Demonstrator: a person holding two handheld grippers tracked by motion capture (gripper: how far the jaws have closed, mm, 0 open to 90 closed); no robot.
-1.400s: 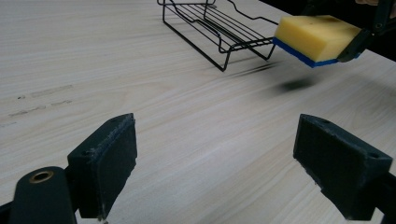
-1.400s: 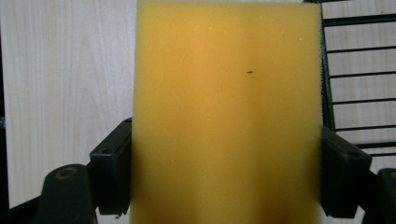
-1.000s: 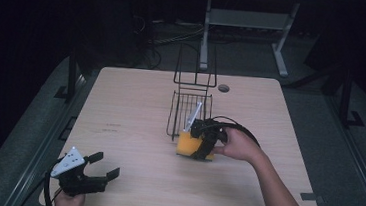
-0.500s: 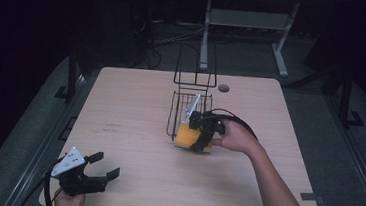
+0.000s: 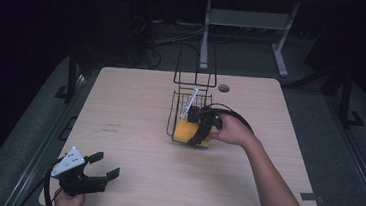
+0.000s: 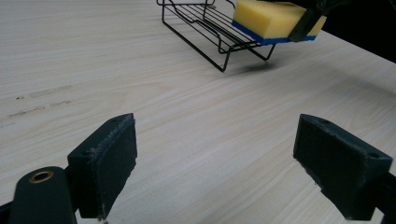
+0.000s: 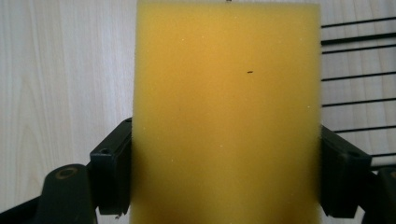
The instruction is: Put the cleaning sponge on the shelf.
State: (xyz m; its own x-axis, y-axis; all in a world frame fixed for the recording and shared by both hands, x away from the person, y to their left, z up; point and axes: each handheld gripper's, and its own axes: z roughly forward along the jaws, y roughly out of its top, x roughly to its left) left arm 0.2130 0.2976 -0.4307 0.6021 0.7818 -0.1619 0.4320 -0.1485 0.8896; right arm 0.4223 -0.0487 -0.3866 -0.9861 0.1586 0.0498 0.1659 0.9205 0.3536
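Note:
A yellow sponge [image 5: 187, 131] with a blue underside is held just above the front edge of a black wire rack [image 5: 184, 108] in the middle of the table. My right gripper [image 5: 199, 129] is shut on it, one jaw on each long side. From the right gripper view the sponge [image 7: 226, 112] covers most of the frame, with rack wires [image 7: 355, 74] to its right. The left gripper view shows the sponge [image 6: 273, 18] over the rack [image 6: 210, 23] far ahead. My left gripper [image 5: 99, 168] rests open near the table's front left corner, nothing between its pads [image 6: 109, 163].
The rack has a tall wire back [image 5: 196, 64] on its far side. A small round hole [image 5: 223, 88] lies in the wooden table [image 5: 135, 109] behind the rack. A metal stand [image 5: 248, 23] is on the floor beyond the table.
My right gripper has carried the sponge a little left and away, up to the rack's front edge. The left gripper has stayed put.

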